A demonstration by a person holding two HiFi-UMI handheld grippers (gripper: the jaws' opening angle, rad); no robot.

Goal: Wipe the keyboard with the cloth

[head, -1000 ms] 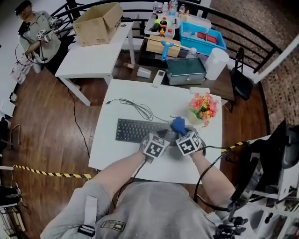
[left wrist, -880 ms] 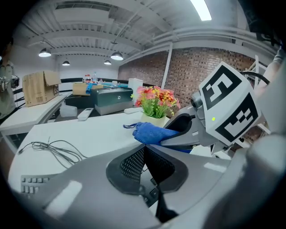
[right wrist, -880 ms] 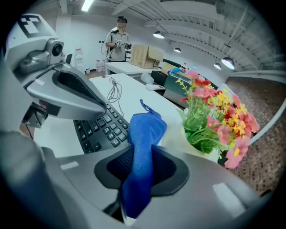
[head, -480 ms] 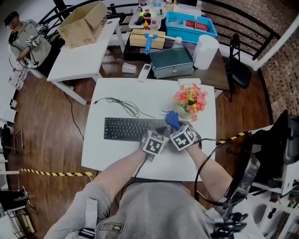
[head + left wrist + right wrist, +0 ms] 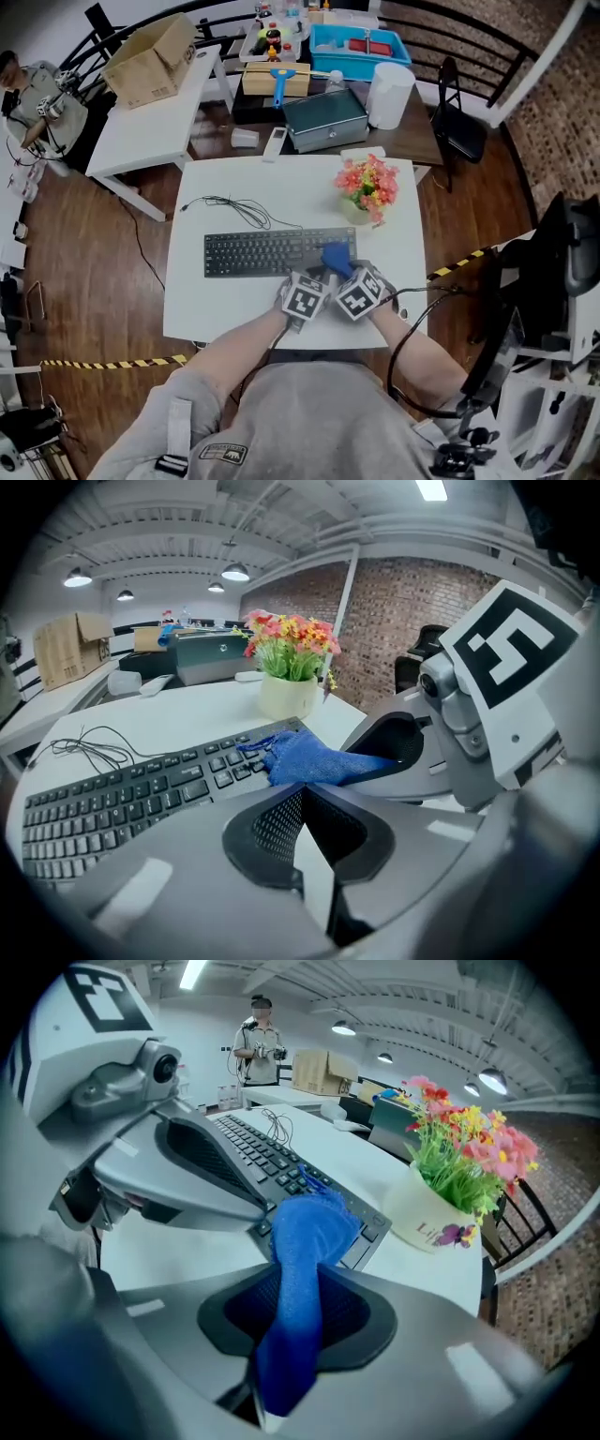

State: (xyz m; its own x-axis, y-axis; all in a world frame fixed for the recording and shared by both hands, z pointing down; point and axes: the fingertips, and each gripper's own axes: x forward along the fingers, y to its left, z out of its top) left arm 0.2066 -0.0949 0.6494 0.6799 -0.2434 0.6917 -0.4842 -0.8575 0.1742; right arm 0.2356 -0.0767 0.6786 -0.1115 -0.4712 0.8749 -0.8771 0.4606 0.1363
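Right gripper (image 5: pixel 298 1283) jaws clamp blue cloth (image 5: pixel 314 1227), tip on keyboard (image 5: pixel 253 1152); left gripper (image 5: pixel 300 794) jaws closed, empty.

Potted flowers (image 5: pixel 367 180) (pink, orange); cardboard box (image 5: pixel 148 62) beyond.

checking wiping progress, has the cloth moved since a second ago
Yes: the cloth slid from the far edge of the keyboard toward its near edge.
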